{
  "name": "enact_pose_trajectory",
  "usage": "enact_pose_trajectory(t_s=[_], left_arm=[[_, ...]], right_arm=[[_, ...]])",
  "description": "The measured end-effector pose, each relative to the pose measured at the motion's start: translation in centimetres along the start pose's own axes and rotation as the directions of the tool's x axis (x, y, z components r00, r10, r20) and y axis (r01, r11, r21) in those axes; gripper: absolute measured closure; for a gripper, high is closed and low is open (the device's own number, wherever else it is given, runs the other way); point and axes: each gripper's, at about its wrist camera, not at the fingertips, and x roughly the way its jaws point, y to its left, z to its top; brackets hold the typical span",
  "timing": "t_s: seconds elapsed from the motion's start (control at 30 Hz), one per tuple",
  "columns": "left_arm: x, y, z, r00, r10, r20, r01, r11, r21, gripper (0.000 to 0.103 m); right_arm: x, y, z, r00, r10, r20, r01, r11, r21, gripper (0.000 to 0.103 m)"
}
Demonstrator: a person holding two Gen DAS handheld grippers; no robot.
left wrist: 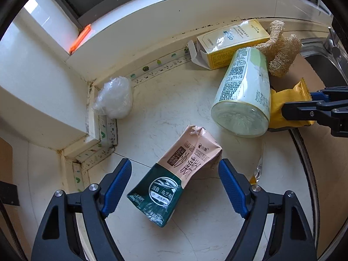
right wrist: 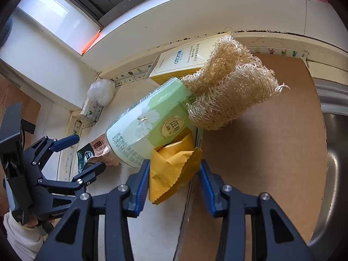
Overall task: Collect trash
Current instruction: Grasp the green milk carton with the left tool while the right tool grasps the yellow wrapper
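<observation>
Fingers flank the yellow wrapper, lengthwise along them.

Black hand-held gripper, blue pads, silver screws; cream sleeve.

Home kitchen (steel sink, loofah scrubber).

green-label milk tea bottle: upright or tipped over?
Tipped over. The green-label plastic milk tea bottle lies on its side on the pale marble-look counter, clear base facing the left wrist camera, neck hidden under the tan loofah sponge.
</observation>
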Motion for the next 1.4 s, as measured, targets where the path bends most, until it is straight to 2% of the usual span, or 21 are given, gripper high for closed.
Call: enact_pose_trajectory(t_s=[0.17, 0.4, 0.57, 0.73, 0.83, 0.87, 0.9, 0.93, 1.1, 1.27, 1.4], left_arm=[[-0.3, -0.5, 0.8, 0.998, 0.059, 0.012, -0.060, 0.996, 0.066, 0.022], [1.9, -0.2, 2.2, 0.996, 0.045, -0.071, -0.036, 0.991, 0.129, 0.022], [4.0, 0.7, 2.8, 0.989, 0.025, -0.145, -0.005, 0.991, 0.131, 0.022], [5.1, 1.6, 2.8, 0.985, -0.031, -0.172, 0.044, 0.997, 0.071, 0.025], [5.1, 2.4, 2.7, 0.980, -0.083, -0.180, 0.082, 0.997, -0.011, 0.036], [5.0, 2.7, 2.6, 0.979, -0.096, -0.182, 0.090, 0.995, -0.040, 0.042], [4.9, 2.9, 2.5, 0.980, -0.091, -0.177, 0.081, 0.995, -0.062, 0.058], [4.8, 3.1, 2.5, 0.981, -0.084, -0.174, 0.071, 0.994, -0.078, 0.064], [2.1, 3.9, 1.6, 0.990, -0.094, -0.102, 0.072, 0.978, -0.198, 0.065], [-1.3, 3.0, 0.2, 0.995, -0.087, -0.047, 0.075, 0.972, -0.225, 0.065], [-4.8, 1.1, -2.2, 0.995, -0.100, 0.000, 0.097, 0.969, -0.227, 0.065]], right_arm=[[0.1, 0.0, -0.1, 1.000, 0.009, -0.002, -0.009, 1.000, 0.000, 0.060], [0.2, -0.3, -0.1, 1.000, 0.027, -0.003, -0.027, 1.000, 0.005, 0.060], [0.4, -0.3, -0.1, 0.999, 0.036, -0.008, -0.036, 0.999, 0.006, 0.060], [0.4, -0.5, 0.0, 0.999, 0.047, -0.010, -0.046, 0.999, 0.011, 0.060], [0.5, -0.5, 0.0, 0.999, 0.045, -0.006, -0.045, 0.999, 0.006, 0.061], [0.4, -0.5, 0.0, 0.999, 0.043, -0.005, -0.043, 0.999, 0.005, 0.061], [0.4, -0.4, 0.0, 0.999, 0.041, -0.003, -0.041, 0.999, 0.004, 0.061], [0.3, -0.3, -0.1, 0.999, 0.037, 0.001, -0.037, 0.999, 0.003, 0.061], [-0.5, 0.1, -0.8, 1.000, 0.019, 0.024, -0.019, 1.000, -0.008, 0.063], [-1.7, 0.8, -2.1, 0.999, 0.012, 0.038, -0.011, 1.000, -0.014, 0.066], [-3.3, 1.5, -4.1, 0.998, 0.016, 0.054, -0.015, 1.000, -0.010, 0.069]])
